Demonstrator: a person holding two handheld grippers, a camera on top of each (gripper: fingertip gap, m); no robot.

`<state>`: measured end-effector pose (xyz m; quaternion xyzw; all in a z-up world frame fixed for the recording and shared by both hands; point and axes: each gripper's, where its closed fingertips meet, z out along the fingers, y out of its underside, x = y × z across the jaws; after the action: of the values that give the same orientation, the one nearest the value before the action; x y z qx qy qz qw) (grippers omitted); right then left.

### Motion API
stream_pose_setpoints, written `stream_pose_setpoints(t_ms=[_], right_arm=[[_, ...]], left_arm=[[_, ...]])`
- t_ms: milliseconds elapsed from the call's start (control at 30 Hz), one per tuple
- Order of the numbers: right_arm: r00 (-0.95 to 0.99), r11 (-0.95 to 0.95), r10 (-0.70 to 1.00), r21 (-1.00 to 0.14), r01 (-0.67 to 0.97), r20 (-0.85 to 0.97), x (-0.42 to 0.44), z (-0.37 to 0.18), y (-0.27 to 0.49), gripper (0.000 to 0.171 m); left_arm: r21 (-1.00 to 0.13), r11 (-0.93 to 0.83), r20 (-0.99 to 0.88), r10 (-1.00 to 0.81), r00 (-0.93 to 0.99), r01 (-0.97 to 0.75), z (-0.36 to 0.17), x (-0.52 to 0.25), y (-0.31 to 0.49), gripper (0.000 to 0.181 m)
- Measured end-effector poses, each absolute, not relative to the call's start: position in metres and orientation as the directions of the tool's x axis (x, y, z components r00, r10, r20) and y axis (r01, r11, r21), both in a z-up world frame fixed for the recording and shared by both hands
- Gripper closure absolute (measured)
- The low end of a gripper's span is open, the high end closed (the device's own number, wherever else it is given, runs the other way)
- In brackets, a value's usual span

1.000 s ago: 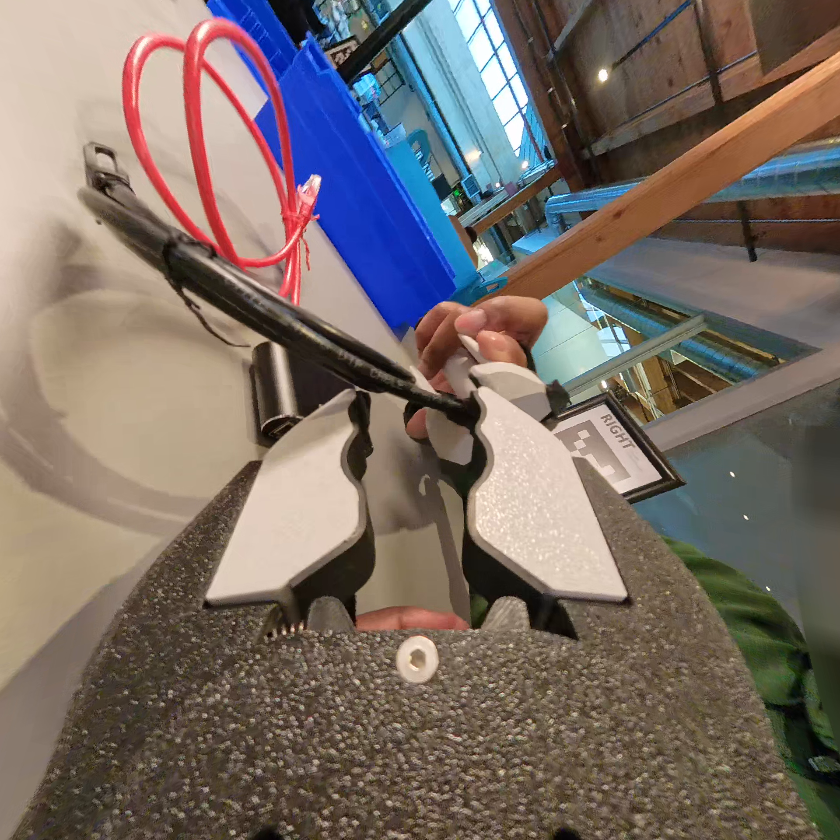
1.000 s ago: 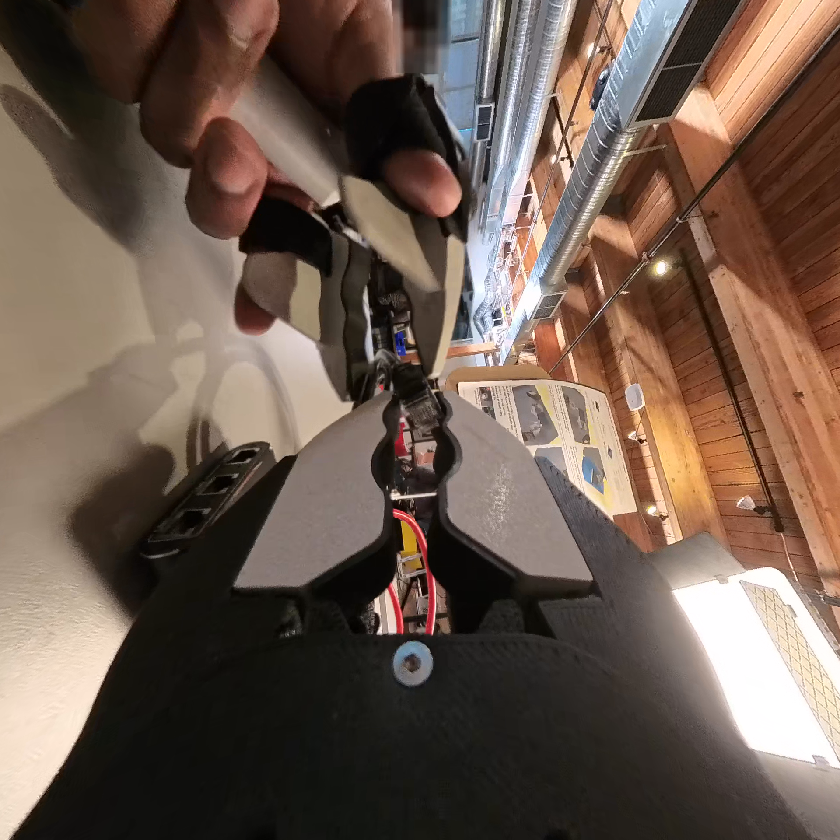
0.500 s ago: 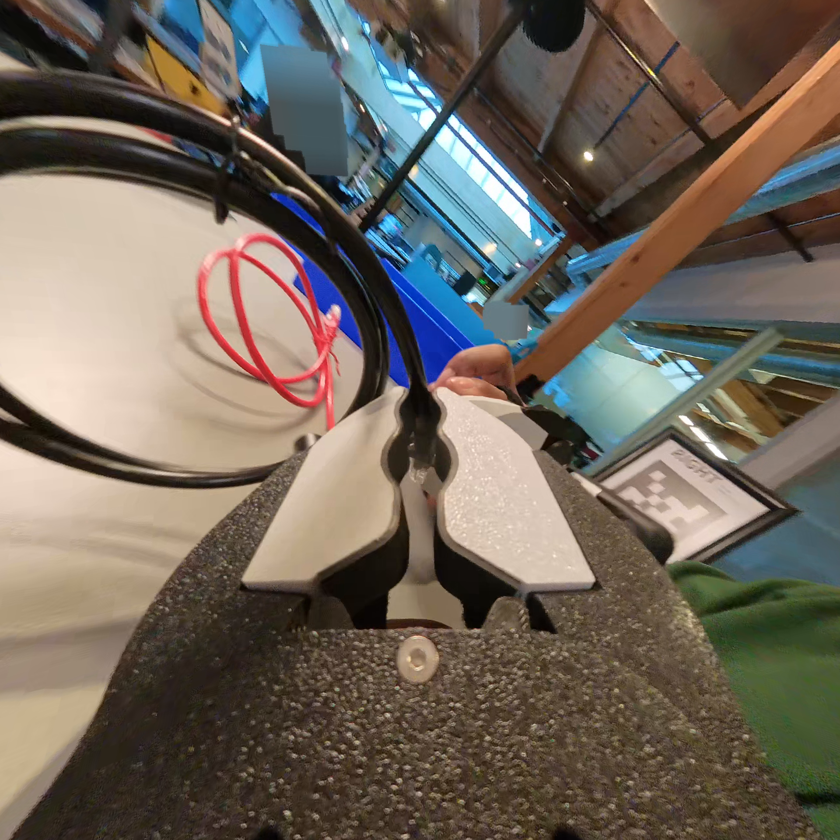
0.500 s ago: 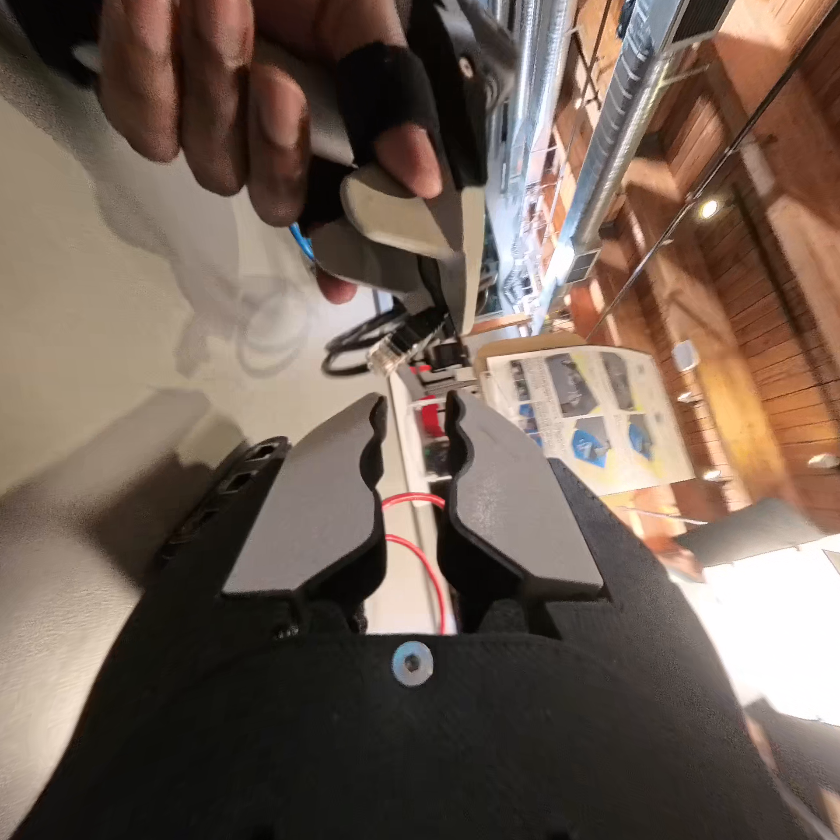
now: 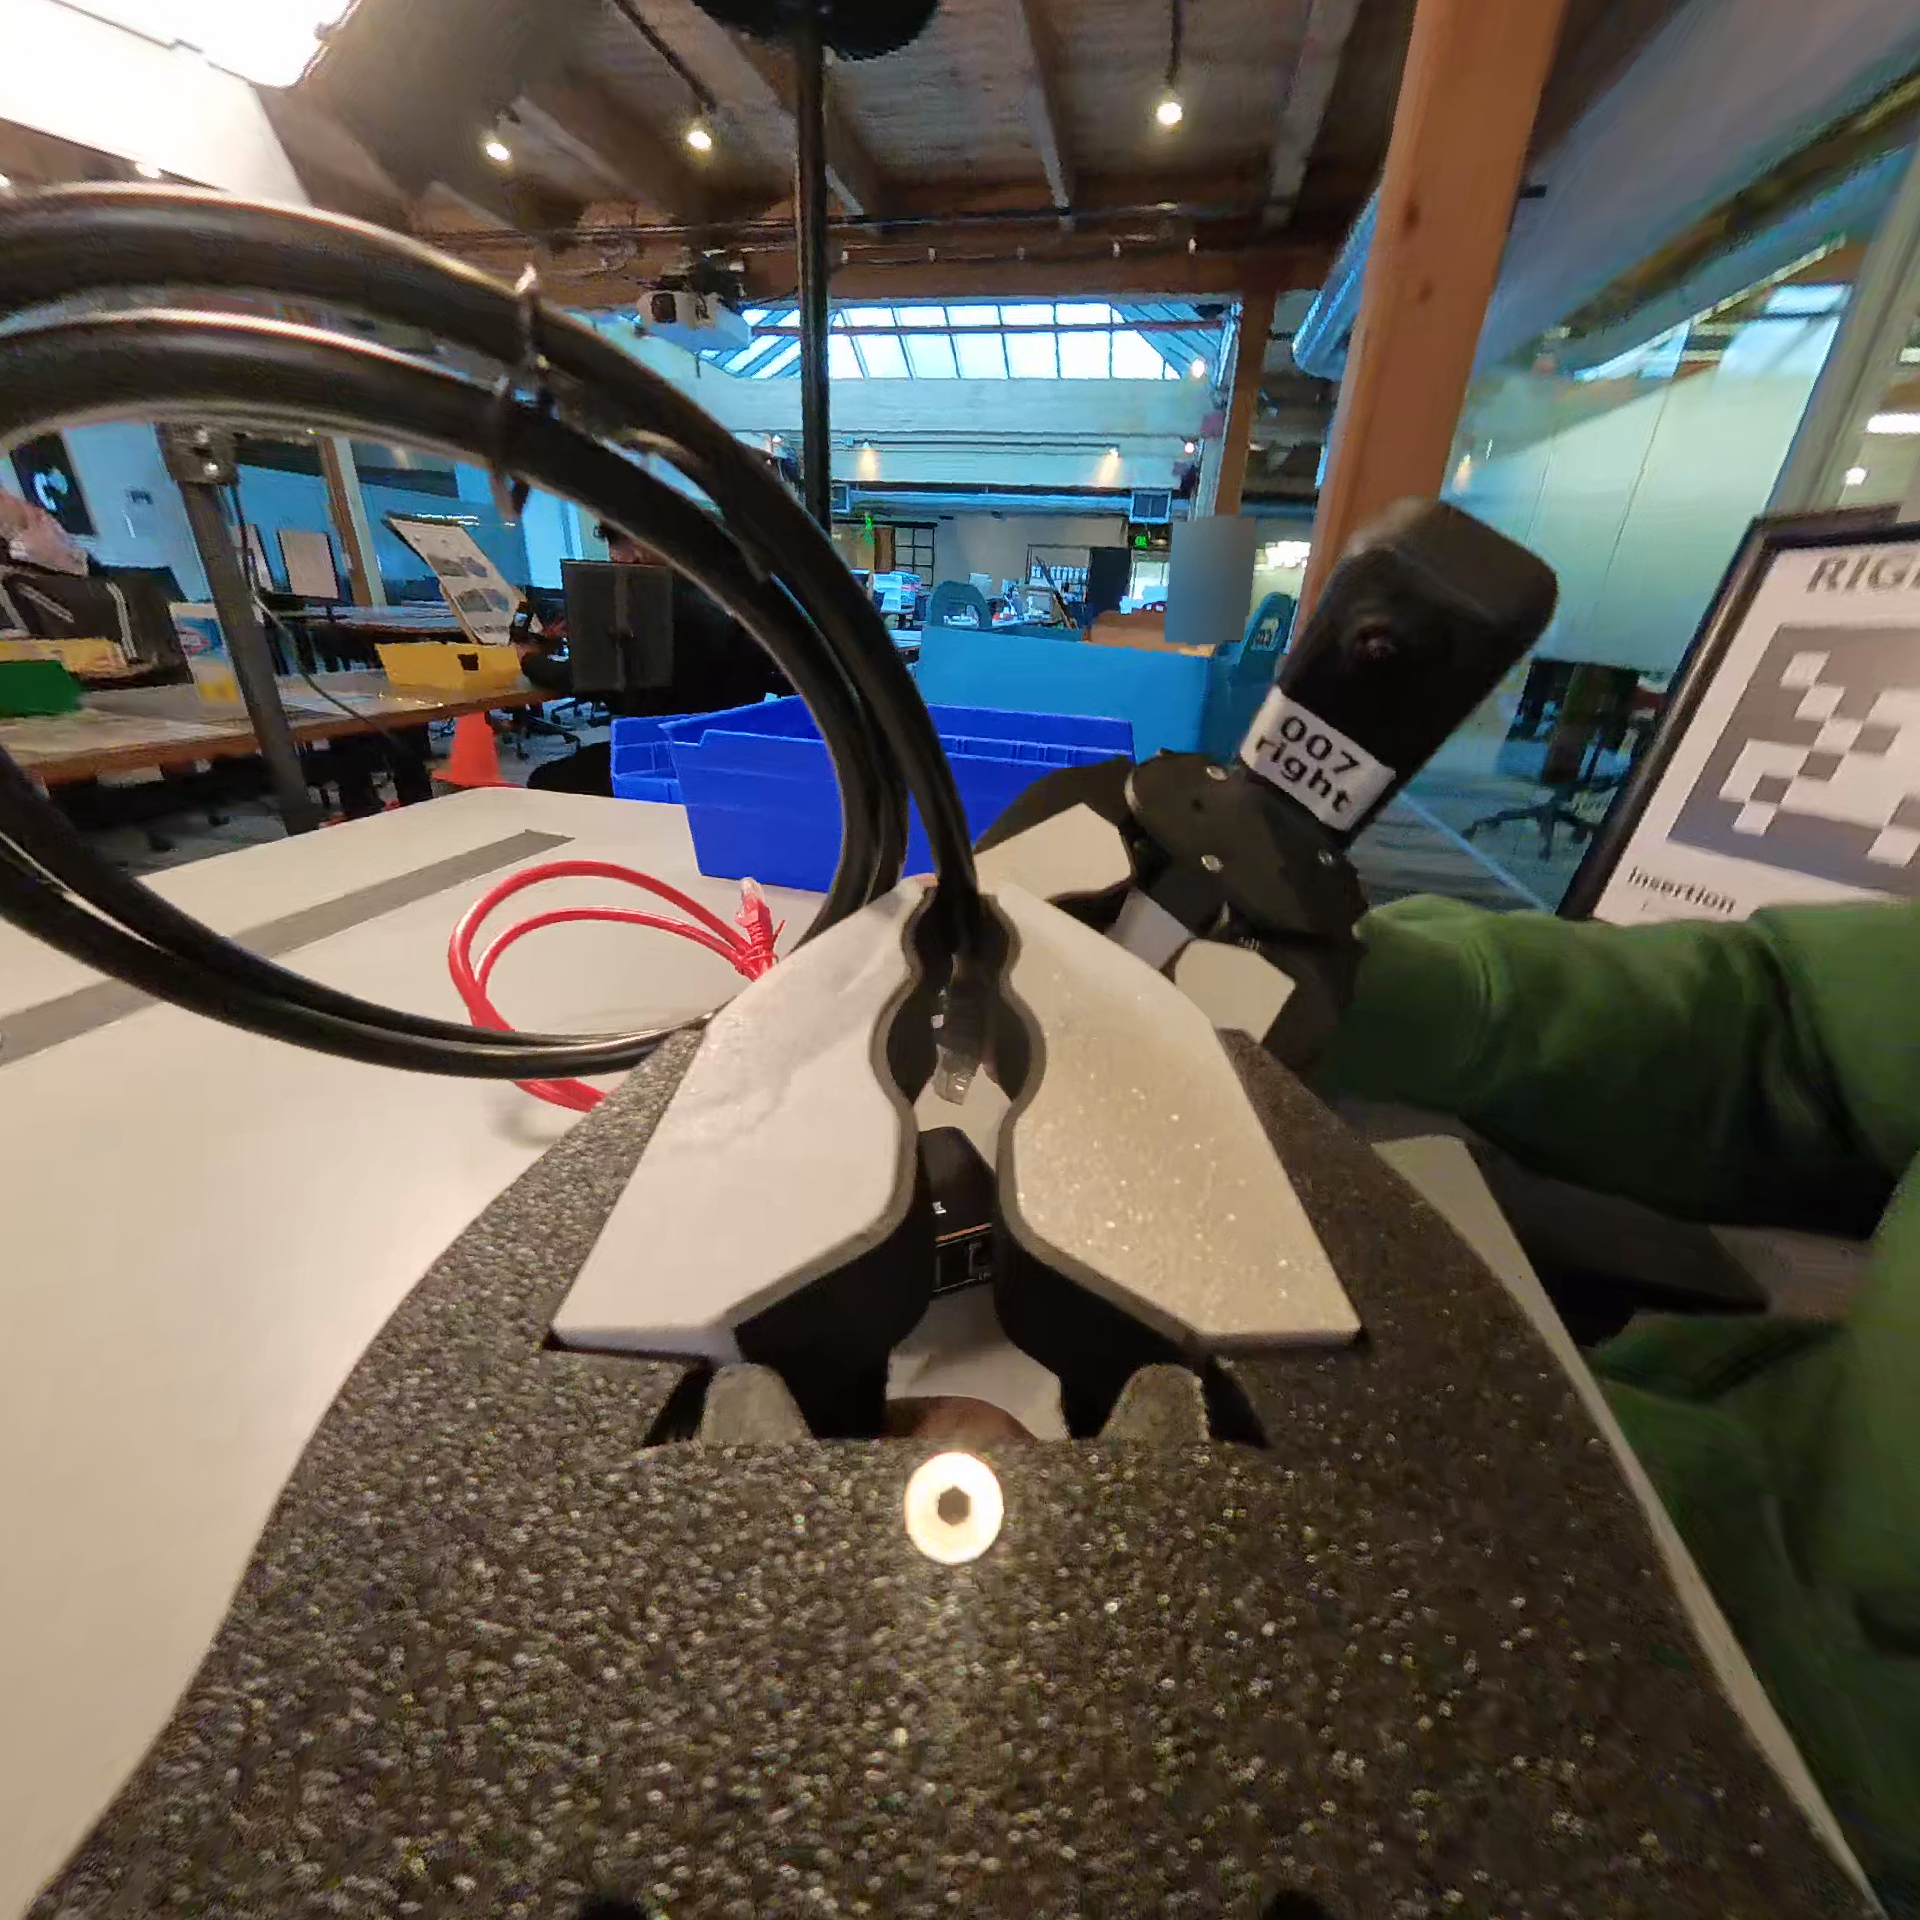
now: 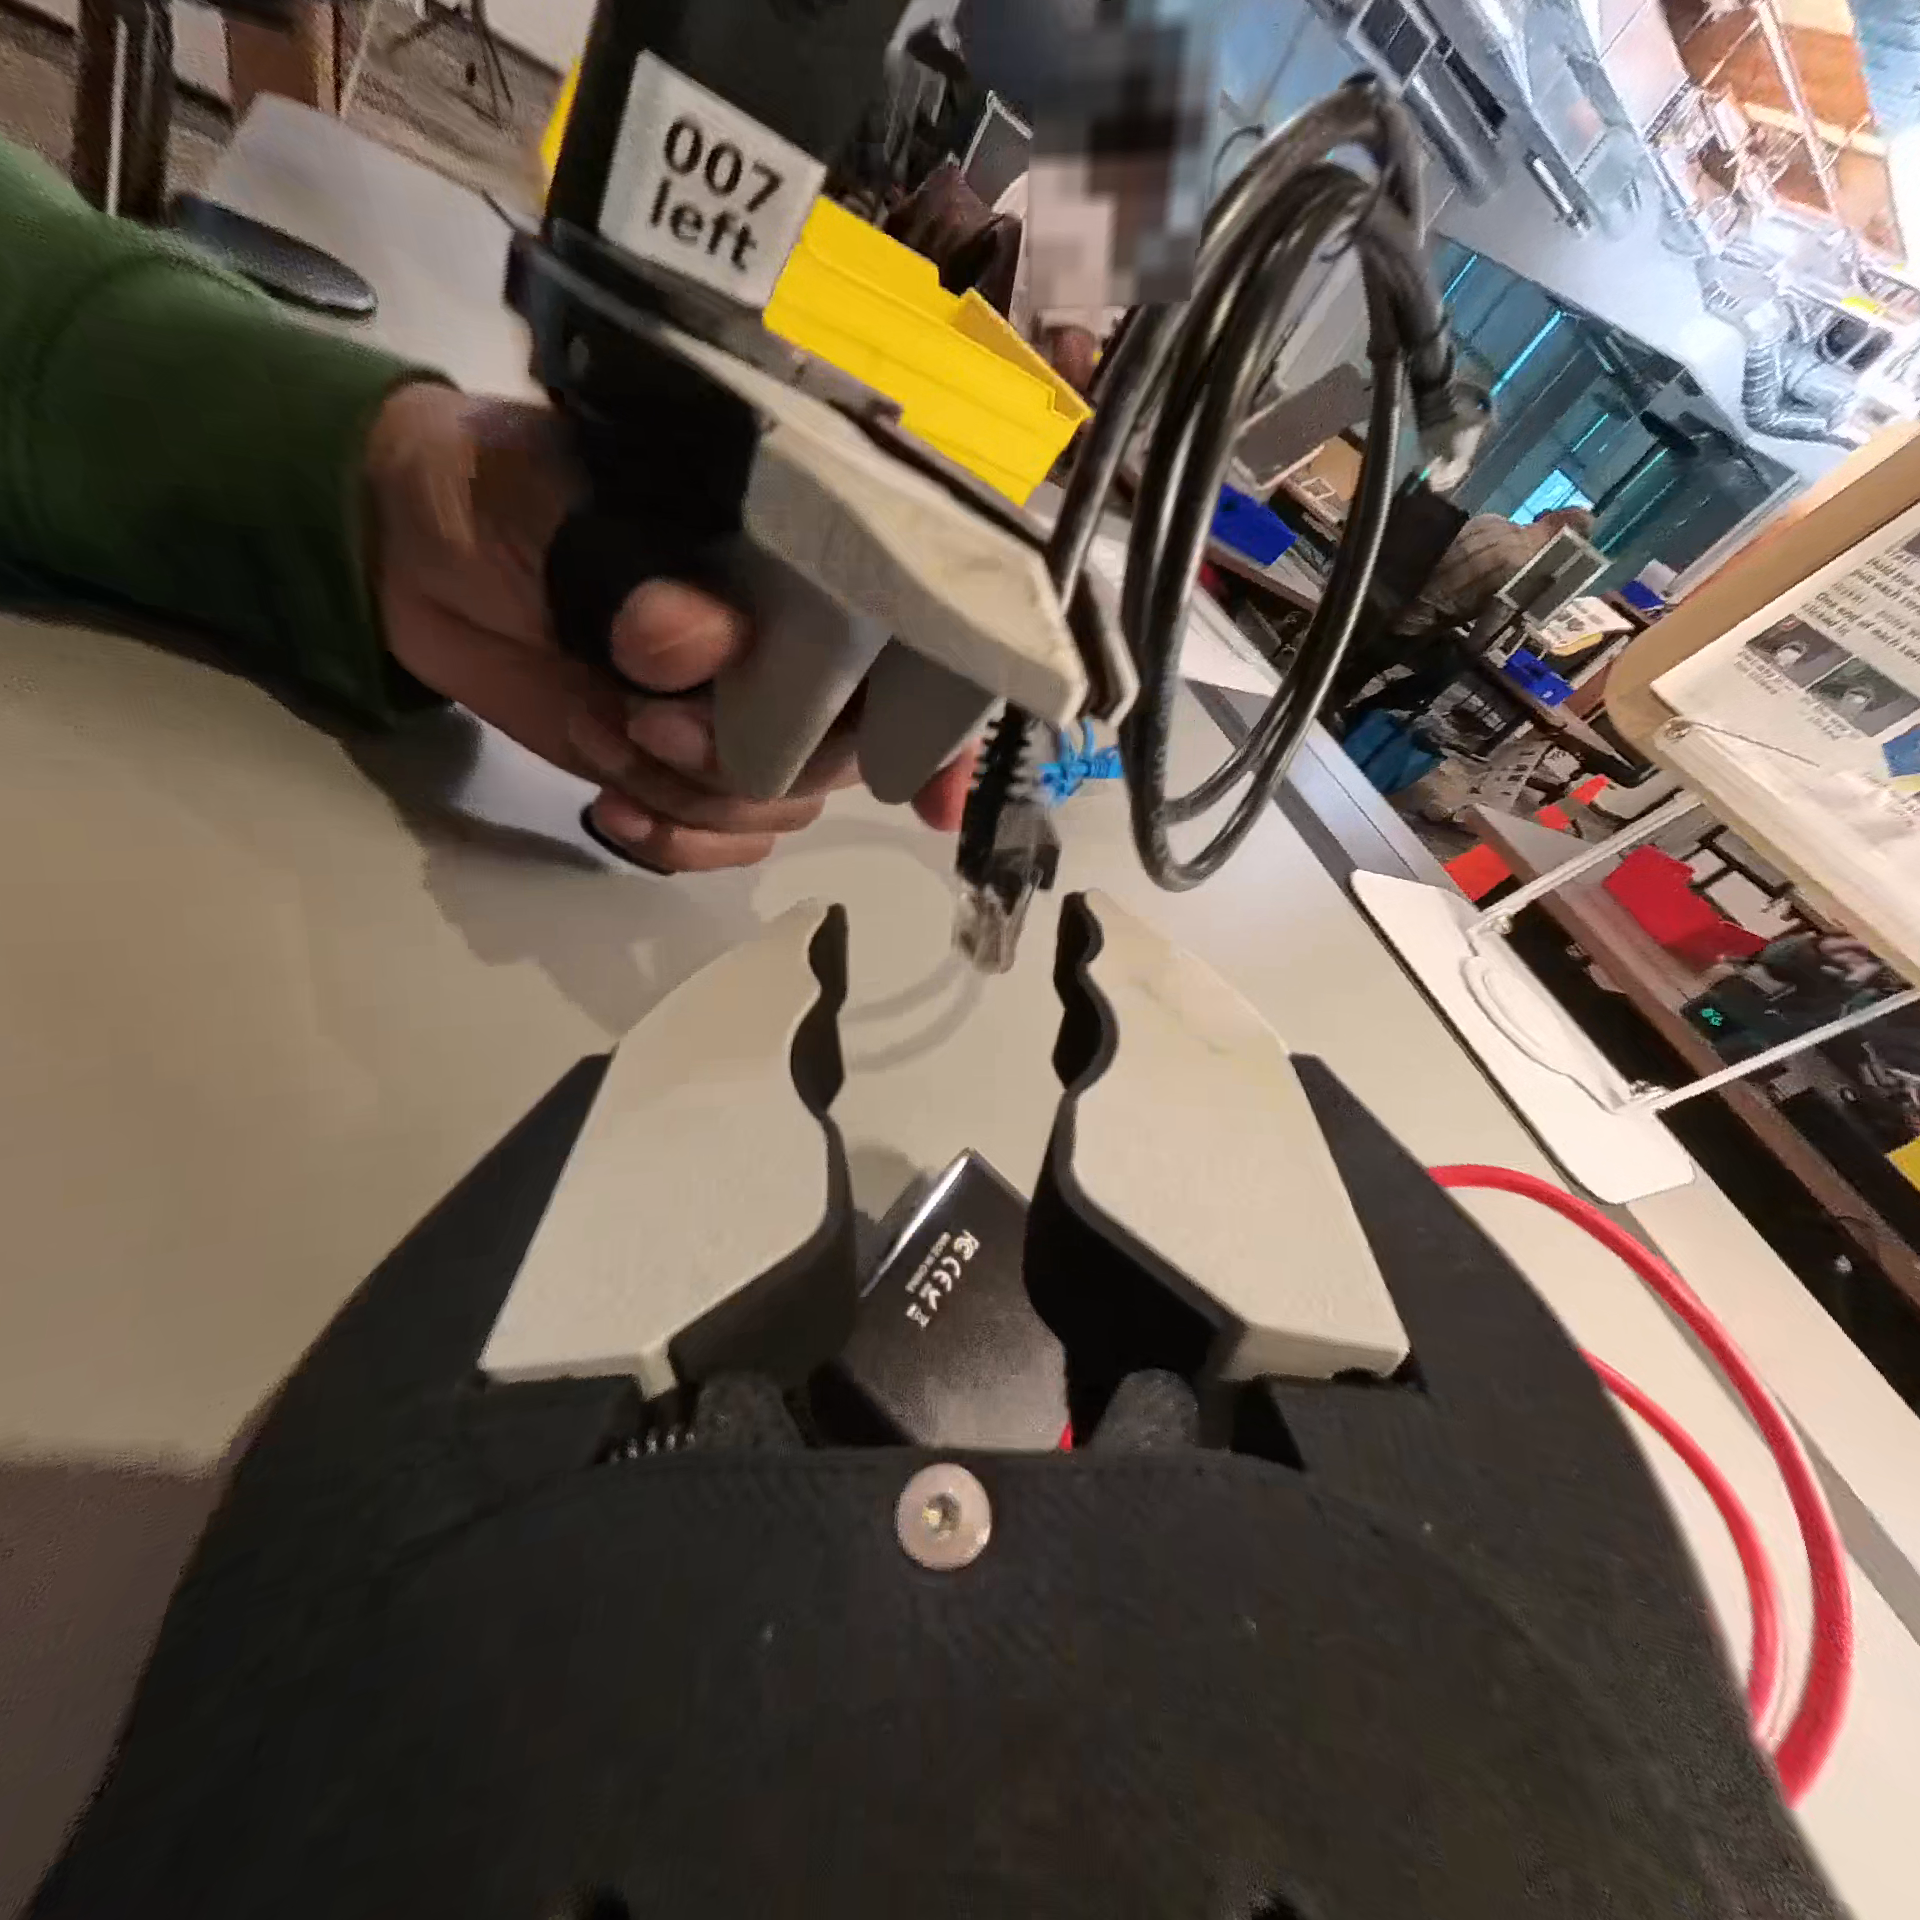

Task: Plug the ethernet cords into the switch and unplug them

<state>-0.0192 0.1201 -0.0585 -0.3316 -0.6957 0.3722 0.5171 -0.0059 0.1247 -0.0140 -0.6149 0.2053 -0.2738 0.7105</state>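
Note:
My left gripper [image 5: 956,904] is shut on the black ethernet cord [image 5: 727,499] just behind its plug [image 5: 954,1049], which hangs down between the fingers. The cord's tied coil loops up and to the left. In the right wrist view the left gripper [image 6: 1081,675] holds the plug [image 6: 997,883] just above and between my right gripper's tips. My right gripper [image 6: 951,925] is open and empty. The black switch [image 6: 956,1278] lies on the table under its jaws and also shows in the left wrist view [image 5: 961,1216].
A red ethernet cord [image 5: 582,935] lies coiled on the grey table [image 5: 208,1195], also in the right wrist view [image 6: 1714,1455]. Blue bins [image 5: 810,800] stand behind it. A blue cord [image 6: 1081,769], a yellow bin [image 6: 914,343] and a paper stand [image 6: 1787,665] lie farther off. My right fingertips sit around 4 cm from my left ones.
The right gripper let go of the black plug and opened wider. The left gripper closed on the cord behind the plug. Both grippers swung level, with the plug now pointing down over the switch.

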Motion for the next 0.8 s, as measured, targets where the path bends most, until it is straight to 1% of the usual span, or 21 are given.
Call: stream_pose_setpoints(t_ms=[67,100,167,267,333,467,567,633,700,800], right_arm=[[-0.212,0.494,0.855,-0.868,0.047,0.474,-0.018,-0.051,0.122,0.148],[-0.203,0.509,0.847,-0.86,0.042,0.491,-0.018,-0.05,0.123,0.153],[-0.162,0.58,0.807,-0.814,0.04,0.567,-0.017,-0.049,0.127,0.154],[-0.038,0.752,0.659,-0.658,0.044,0.751,-0.015,-0.045,0.137,0.154],[0.018,0.847,0.528,-0.528,0.058,0.849,-0.014,-0.044,0.139,0.155],[0.092,0.953,0.276,-0.285,0.101,0.957,-0.014,-0.041,0.137,0.155],[0.112,0.981,0.136,-0.15,0.125,0.984,-0.015,-0.043,0.134,0.156],[0.107,0.986,0.085,-0.099,0.133,0.991,-0.016,-0.046,0.132,0.155],[0.11,0.989,0.039,-0.054,0.14,0.993,-0.017,-0.047,0.131,0.156],[0.108,0.989,0.029,-0.044,0.144,0.994,-0.018,-0.048,0.132,0.156]], left_arm=[[-0.992,0.079,0.023,-0.646,0.763,0.097,-0.02,-0.002,0.125,0.175],[-0.994,0.072,0.021,-0.644,0.765,0.088,-0.021,-0.001,0.126,0.174],[-0.995,0.055,0.028,-0.634,0.773,0.082,-0.023,-0.003,0.127,0.174],[-0.999,-0.002,0.035,-0.605,0.796,0.042,-0.03,-0.01,0.13,0.168],[-0.997,-0.05,0.078,-0.604,0.793,0.059,-0.034,-0.011,0.13,0.165],[-0.966,-0.183,0.26,-0.641,0.722,0.185,-0.039,-0.009,0.129,0.162],[-0.908,-0.305,0.419,-0.66,0.623,0.288,-0.043,-0.005,0.127,0.158],[-0.891,-0.32,0.453,-0.663,0.596,0.321,-0.041,-0.006,0.127,0.162],[-0.901,-0.315,0.435,-0.662,0.611,0.3,-0.043,-0.006,0.126,0.165],[-0.921,-0.297,0.389,-0.661,0.642,0.251,-0.046,-0.005,0.126,0.165]])
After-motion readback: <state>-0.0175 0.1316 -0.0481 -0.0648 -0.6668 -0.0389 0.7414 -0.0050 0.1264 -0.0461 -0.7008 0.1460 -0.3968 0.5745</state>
